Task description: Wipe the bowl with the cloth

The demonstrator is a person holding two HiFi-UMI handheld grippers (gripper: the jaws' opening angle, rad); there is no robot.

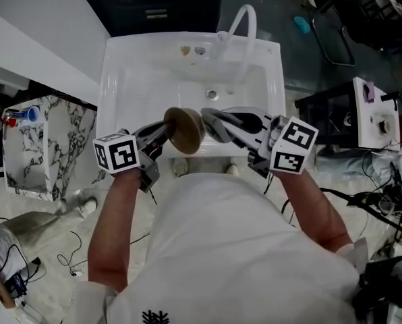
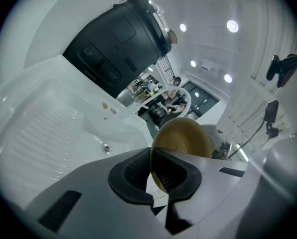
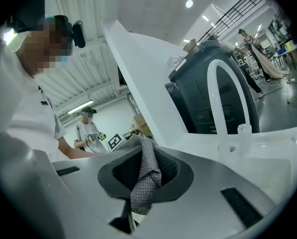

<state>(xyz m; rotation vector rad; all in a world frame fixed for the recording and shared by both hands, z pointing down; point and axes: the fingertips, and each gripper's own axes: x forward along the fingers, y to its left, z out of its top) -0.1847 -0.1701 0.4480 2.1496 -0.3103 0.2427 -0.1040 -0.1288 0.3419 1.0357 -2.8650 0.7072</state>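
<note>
A tan bowl (image 1: 184,129) is held on edge over the front of the white sink (image 1: 127,79), its rim clamped in my left gripper (image 1: 162,131), which is shut on it. In the left gripper view the bowl (image 2: 186,138) stands upright between the pads, its hollow facing the camera. My right gripper (image 1: 211,123) is shut on a grey cloth (image 1: 218,128), which lies just right of the bowl; whether it touches the bowl I cannot tell. A fold of the grey woven cloth (image 3: 144,180) hangs between the pads in the right gripper view.
A white curved faucet (image 1: 245,29) rises at the sink's back right, and the drain (image 1: 212,95) lies mid-basin. A marble-patterned box (image 1: 42,144) stands to the left, a dark appliance behind the sink. Cables litter the floor. A person stands far off in the right gripper view.
</note>
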